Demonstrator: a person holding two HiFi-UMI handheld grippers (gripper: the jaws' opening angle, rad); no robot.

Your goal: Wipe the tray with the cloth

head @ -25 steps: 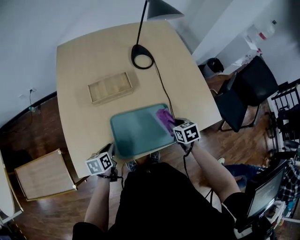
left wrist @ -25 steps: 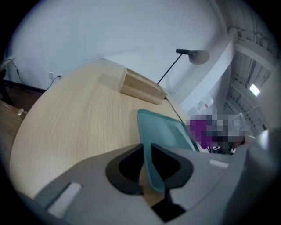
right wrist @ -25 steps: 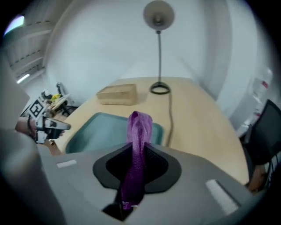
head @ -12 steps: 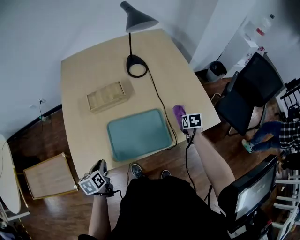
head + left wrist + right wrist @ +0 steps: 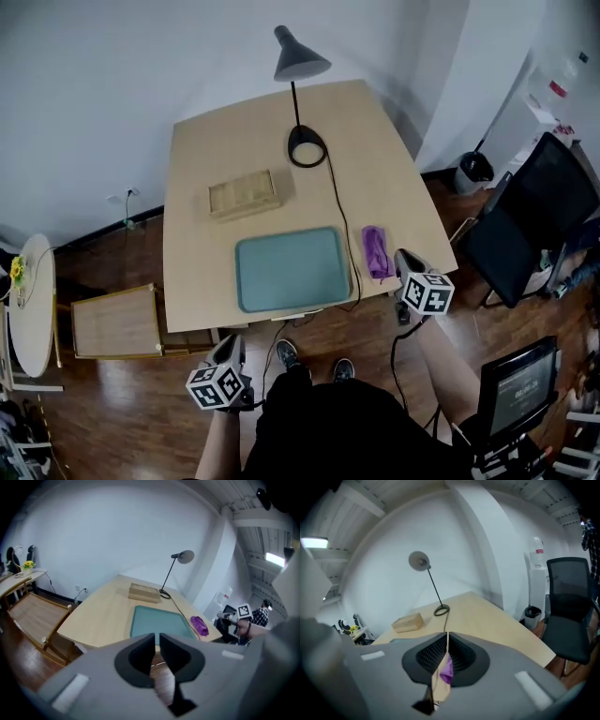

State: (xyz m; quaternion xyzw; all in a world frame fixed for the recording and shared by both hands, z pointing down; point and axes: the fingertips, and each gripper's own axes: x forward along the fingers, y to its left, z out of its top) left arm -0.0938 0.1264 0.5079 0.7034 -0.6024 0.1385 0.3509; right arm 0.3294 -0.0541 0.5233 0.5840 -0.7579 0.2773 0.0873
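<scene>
My right gripper (image 5: 447,637) has its jaws drawn together, tips meeting; they have just been closing, and nothing is pinched between them. Through the slit lower down I glimpse a sliver of purple, which is the crumpled purple cloth (image 5: 377,251) lying on the table beyond. In the head view that gripper hangs at the near right corner of the pale wooden table (image 5: 375,178), close beside the cloth but not on it.

My left gripper (image 5: 156,639) has also just been closing. Its dark jaws stand a narrow gap apart and hold nothing. It is off the table's near edge, over the brown wooden floor (image 5: 141,403), well apart from everything on the table.

The cloth rests on the bare tabletop just right of the flat teal rectangular tray (image 5: 292,269), not in it. The tray sits near the front edge with nothing on it. A thin black cable (image 5: 339,225) runs down between the tray and the cloth from the round base of a black desk lamp (image 5: 300,61) farther back. Behind the tray, to the left, lies a shallow light wooden box (image 5: 245,195).
</scene>
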